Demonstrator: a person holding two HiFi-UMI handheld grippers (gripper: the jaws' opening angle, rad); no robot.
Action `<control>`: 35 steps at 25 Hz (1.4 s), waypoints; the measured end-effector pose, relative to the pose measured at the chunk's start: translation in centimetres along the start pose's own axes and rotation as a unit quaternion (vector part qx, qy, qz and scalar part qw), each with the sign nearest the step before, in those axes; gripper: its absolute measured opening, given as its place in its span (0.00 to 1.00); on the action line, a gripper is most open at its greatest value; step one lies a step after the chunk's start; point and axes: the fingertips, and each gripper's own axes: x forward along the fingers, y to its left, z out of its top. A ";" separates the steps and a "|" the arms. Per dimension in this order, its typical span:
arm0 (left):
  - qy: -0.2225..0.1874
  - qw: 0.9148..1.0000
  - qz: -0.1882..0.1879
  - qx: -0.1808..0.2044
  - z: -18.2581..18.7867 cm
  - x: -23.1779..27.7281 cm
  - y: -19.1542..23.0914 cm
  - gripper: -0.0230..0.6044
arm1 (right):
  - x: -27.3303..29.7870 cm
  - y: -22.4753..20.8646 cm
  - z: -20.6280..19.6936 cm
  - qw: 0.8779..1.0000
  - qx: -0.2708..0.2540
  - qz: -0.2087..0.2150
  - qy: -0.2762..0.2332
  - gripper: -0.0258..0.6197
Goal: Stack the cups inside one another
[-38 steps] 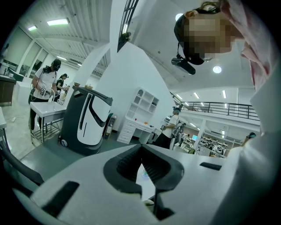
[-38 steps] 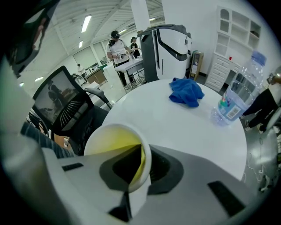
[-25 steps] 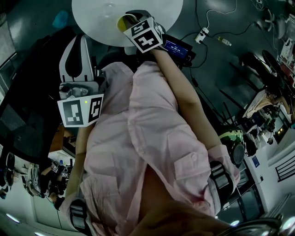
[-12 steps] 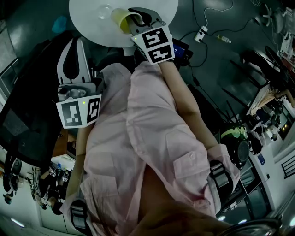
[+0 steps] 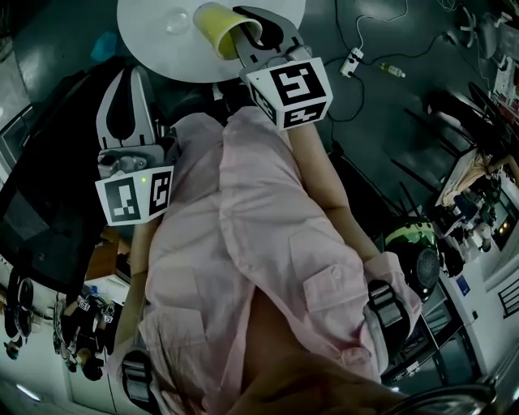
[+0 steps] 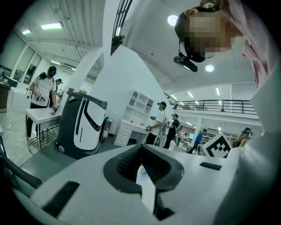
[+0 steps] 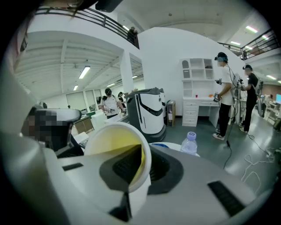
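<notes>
A yellow paper cup (image 5: 217, 27) hangs tilted above the white round table (image 5: 146, 44), its mouth turned toward me. My right gripper (image 5: 246, 38) is shut on the cup's rim, one jaw inside the cup and one outside. In the right gripper view the cup (image 7: 115, 147) fills the space at that gripper (image 7: 139, 172), its yellow inside showing. My left gripper (image 5: 130, 74) is held low at the left, short of the table, its jaws together and nothing held. In its own view that gripper (image 6: 143, 176) points out across the room.
A clear water bottle (image 7: 189, 142) stands on the table beyond the cup; a clear round thing (image 5: 176, 19) shows on the tabletop in the head view. A black chair (image 5: 49, 186) is at the left. Cables and a power strip (image 5: 353, 61) lie on the floor at right. A white and black machine (image 7: 149, 112) stands behind.
My right gripper has risen with the yellow cup, lifting it off the table and tilting it. The left gripper has stayed where it was.
</notes>
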 end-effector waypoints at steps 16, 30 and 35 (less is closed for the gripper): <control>-0.031 0.999 -0.010 0.037 1.1 0.7 -6.2 0.06 | -7.4 -0.1 4.0 0.996 -0.007 0.027 -0.079 0.11; -0.018 0.998 0.003 0.055 -0.4 -0.2 -9.8 0.06 | -10.8 0.5 2.3 0.995 -0.049 0.050 -0.078 0.11; -0.012 0.998 0.013 0.055 -1.7 -0.9 -10.5 0.06 | -10.9 1.9 0.6 0.991 -0.082 0.082 -0.064 0.11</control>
